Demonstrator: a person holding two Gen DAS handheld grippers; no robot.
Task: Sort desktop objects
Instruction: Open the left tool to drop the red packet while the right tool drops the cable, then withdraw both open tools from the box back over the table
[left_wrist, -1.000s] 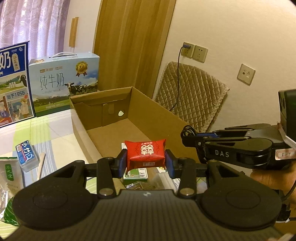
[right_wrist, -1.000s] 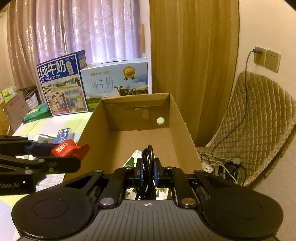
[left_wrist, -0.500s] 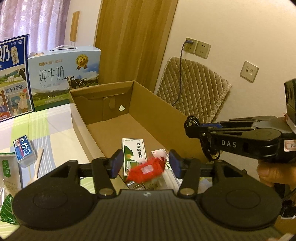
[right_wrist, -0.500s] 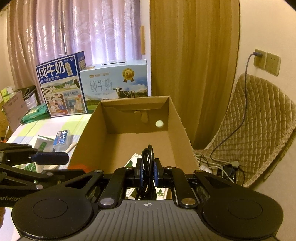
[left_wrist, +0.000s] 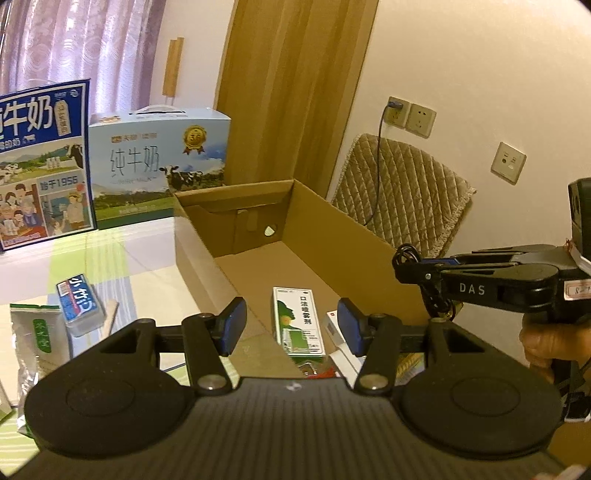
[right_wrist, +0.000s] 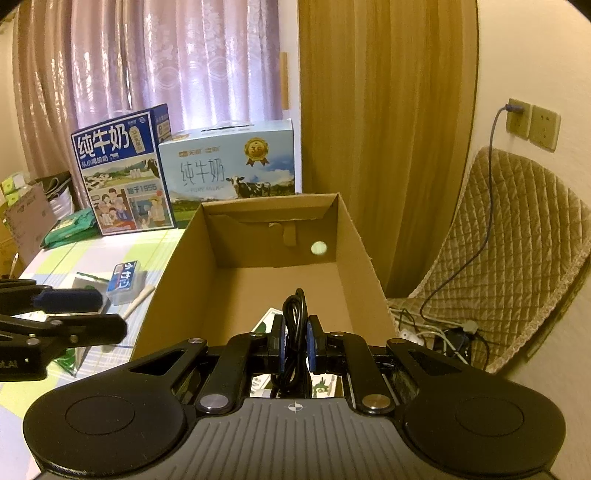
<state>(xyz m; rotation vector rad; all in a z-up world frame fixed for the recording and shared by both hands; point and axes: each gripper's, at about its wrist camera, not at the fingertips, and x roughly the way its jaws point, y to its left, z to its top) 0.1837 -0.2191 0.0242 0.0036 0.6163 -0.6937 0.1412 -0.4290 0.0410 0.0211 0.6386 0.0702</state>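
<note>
Hovered low-centre over the cardboard box (left_wrist: 332, 221) for dropping: left gripper (left_wrist: 291, 326) spread, empty; right gripper (right_wrist: 295, 345) pinching a coiled black cable (right_wrist: 294, 306).

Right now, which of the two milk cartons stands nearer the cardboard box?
The pale blue milk carton with the gold medal, directly behind the cardboard box; the dark blue milk carton stands farther left.
</note>
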